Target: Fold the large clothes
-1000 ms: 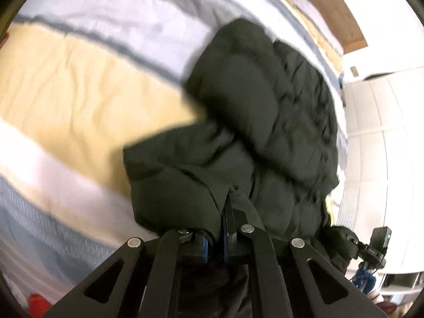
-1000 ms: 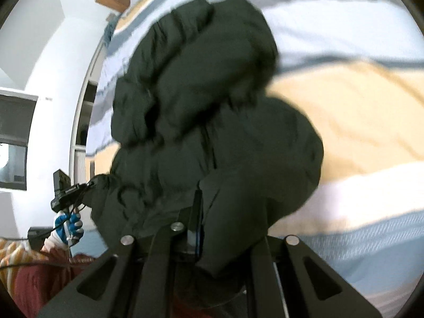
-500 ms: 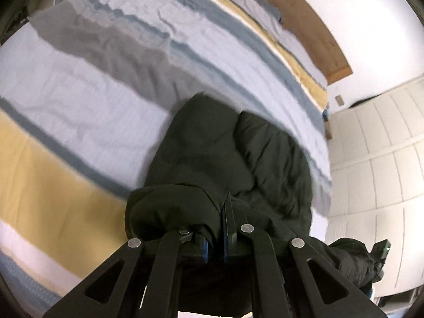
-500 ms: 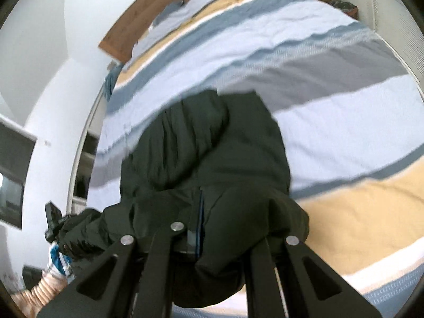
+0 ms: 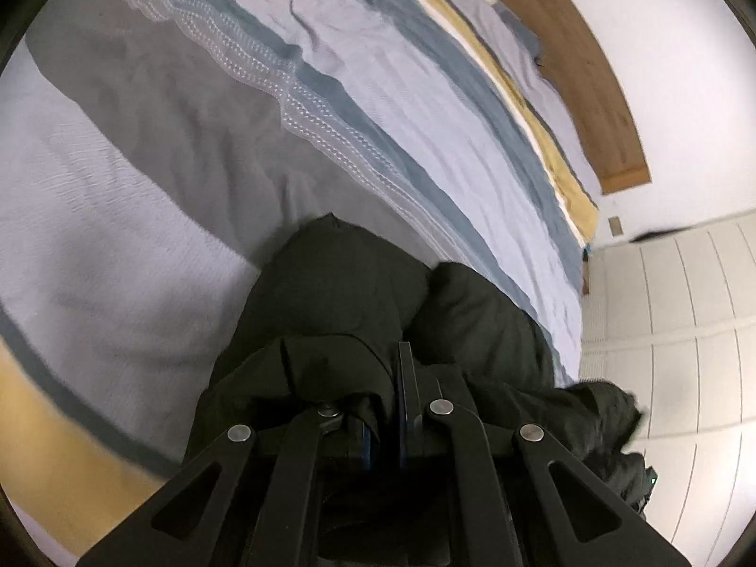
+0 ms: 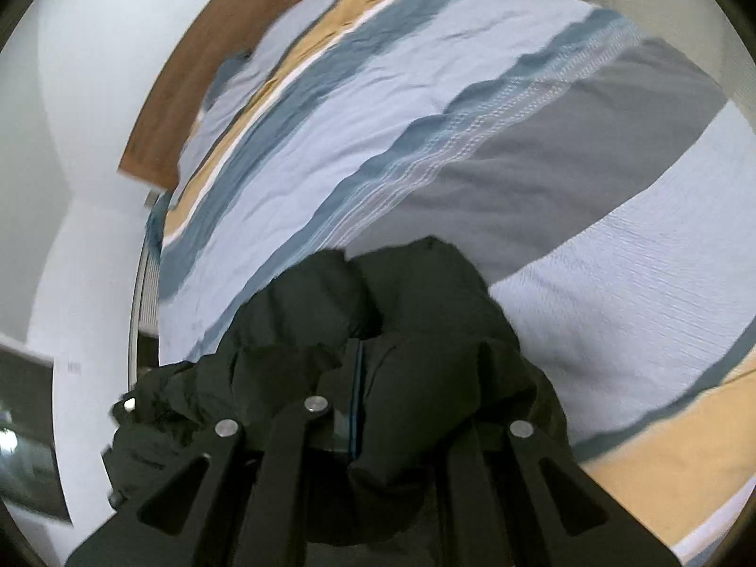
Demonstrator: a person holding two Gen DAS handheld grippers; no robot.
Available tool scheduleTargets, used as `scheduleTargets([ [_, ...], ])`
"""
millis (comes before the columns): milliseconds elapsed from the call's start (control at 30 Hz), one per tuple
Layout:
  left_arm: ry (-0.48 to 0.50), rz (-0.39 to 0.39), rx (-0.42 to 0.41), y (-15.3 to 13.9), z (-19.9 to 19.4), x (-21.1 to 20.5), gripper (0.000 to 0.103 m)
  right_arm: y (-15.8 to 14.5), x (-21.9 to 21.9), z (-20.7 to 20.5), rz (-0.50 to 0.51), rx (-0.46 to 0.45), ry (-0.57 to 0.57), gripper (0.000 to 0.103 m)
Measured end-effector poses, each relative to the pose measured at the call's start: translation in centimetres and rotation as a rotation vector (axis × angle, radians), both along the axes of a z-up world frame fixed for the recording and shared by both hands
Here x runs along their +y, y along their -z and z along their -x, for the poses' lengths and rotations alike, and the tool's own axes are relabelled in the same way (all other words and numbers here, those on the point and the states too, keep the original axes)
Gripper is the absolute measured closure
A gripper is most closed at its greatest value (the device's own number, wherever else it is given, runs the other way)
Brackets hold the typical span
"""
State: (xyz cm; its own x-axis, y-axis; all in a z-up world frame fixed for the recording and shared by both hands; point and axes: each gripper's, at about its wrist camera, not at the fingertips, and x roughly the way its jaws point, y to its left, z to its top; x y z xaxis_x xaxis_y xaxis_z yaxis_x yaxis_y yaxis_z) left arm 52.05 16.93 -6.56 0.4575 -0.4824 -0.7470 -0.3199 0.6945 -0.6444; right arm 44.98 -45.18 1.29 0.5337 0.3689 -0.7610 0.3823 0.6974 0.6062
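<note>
A black puffer jacket (image 5: 349,302) hangs bunched over a striped bedspread (image 5: 141,141). My left gripper (image 5: 394,378) is shut on a fold of the jacket, with cloth draped over its fingers. My right gripper (image 6: 356,378) is shut on another fold of the same jacket (image 6: 425,293). The jacket's far end droops onto the bedspread (image 6: 472,118). The cloth hides most of both grippers' fingertips.
A wooden headboard (image 5: 590,71) runs along the far end of the bed, also in the right wrist view (image 6: 189,75). White panelled wardrobe doors (image 5: 685,330) stand beside the bed. White walls surround it.
Both grippers have risen and tilted up toward the headboard with the jacket held. More of the bed's far end shows and the jacket takes up less of each view.
</note>
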Motion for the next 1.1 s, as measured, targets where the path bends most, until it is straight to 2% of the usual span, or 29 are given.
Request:
scheduleTargets([
  [133, -0.040, 0.014, 0.013, 2.1, -3.1, 0.0, 0.095, 2.4, -1.3, -2.9, -0.017, 0.024, 0.062, 0.095],
  [367, -0.044, -0.002, 0.026, 4.8, -6.5, -1.1, 0.094, 6.1, -1.3, -6.7, 0.003, 0.059, 0.061, 0.095],
  [567, -0.060, 0.009, 0.049, 6.7, -6.7, -1.5, 0.093, 9.0, -1.0, -7.9, -0.007, 0.085, 0.065, 0.095],
  [733, -0.066, 0.059, 0.042, 6.5, -6.3, -0.8, 0.091, 9.1, -0.5, -8.2, 0.025, 0.085, 0.023, 0.094],
  [767, -0.067, 0.071, 0.040, 6.5, -6.3, -0.6, 0.086, 9.0, -0.5, -8.4, 0.034, 0.088, 0.008, 0.094],
  [833, -0.066, 0.103, 0.019, 5.9, -6.0, -0.4, 0.070, 8.5, -0.6, -8.3, 0.044, 0.082, -0.005, 0.092],
  [900, -0.063, 0.112, 0.002, 5.1, -5.9, -0.5, 0.044, 7.9, -0.6, -8.1, 0.049, 0.072, -0.014, 0.090],
  [967, -0.059, 0.110, -0.010, 4.2, -5.9, -0.7, 0.031, 7.2, -0.7, -7.8, 0.054, 0.062, -0.018, 0.089],
  [1033, -0.053, 0.110, -0.020, 3.2, -5.8, -0.8, 0.027, 6.4, -0.8, -7.3, 0.058, 0.048, -0.020, 0.087],
  [1100, -0.053, 0.115, -0.031, 2.3, -5.8, -0.6, 0.025, 5.6, -1.1, -6.7, 0.041, 0.028, -0.012, 0.079],
])
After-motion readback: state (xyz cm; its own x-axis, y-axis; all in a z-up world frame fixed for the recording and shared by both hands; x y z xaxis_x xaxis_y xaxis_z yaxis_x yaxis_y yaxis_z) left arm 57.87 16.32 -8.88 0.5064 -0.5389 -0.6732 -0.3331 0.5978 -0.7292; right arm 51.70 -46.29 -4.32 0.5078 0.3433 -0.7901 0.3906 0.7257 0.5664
